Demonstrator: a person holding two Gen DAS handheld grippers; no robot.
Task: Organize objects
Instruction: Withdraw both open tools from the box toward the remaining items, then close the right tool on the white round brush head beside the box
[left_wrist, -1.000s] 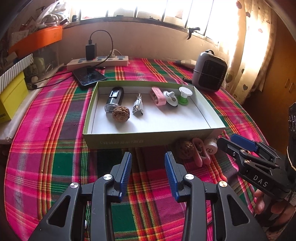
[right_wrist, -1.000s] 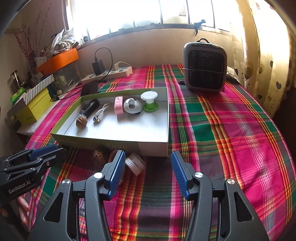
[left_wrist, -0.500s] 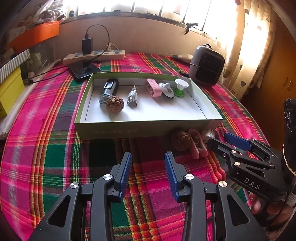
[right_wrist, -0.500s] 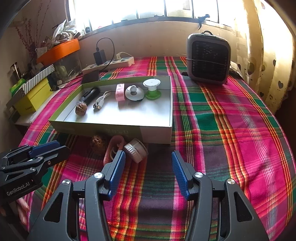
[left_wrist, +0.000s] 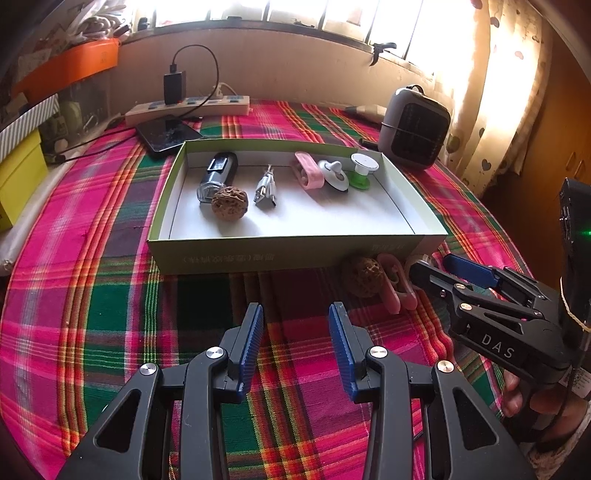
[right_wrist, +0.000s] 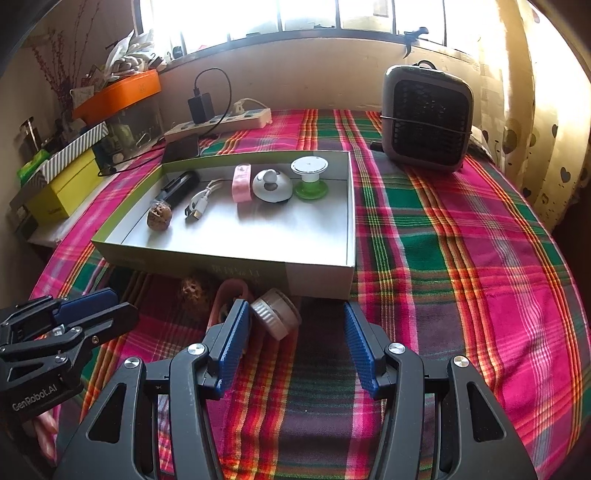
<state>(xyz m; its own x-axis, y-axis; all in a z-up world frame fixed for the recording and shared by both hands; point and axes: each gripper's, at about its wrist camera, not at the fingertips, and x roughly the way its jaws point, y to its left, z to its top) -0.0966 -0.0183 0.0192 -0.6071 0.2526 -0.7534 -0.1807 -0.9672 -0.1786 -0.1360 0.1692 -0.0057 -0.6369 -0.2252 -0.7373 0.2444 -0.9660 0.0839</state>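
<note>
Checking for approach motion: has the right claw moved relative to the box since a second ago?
Yes. The right claw has edged left, toward the ribbed cap beside the box.

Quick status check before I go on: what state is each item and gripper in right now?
Left gripper: open, empty.
Right gripper: open, empty, small jar just ahead.
Box: open-topped, six items inside.
Small jar: on its side, outside box.
Loose walnut: on cloth, outside box.
Pink clip: on cloth, outside box.
Charger: plugged into power strip.

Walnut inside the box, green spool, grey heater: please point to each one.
walnut (left_wrist: 229, 203), left wrist view, middle of its shell.
green spool (right_wrist: 309, 178), right wrist view, its stem.
grey heater (right_wrist: 428, 118), right wrist view, front grille.
</note>
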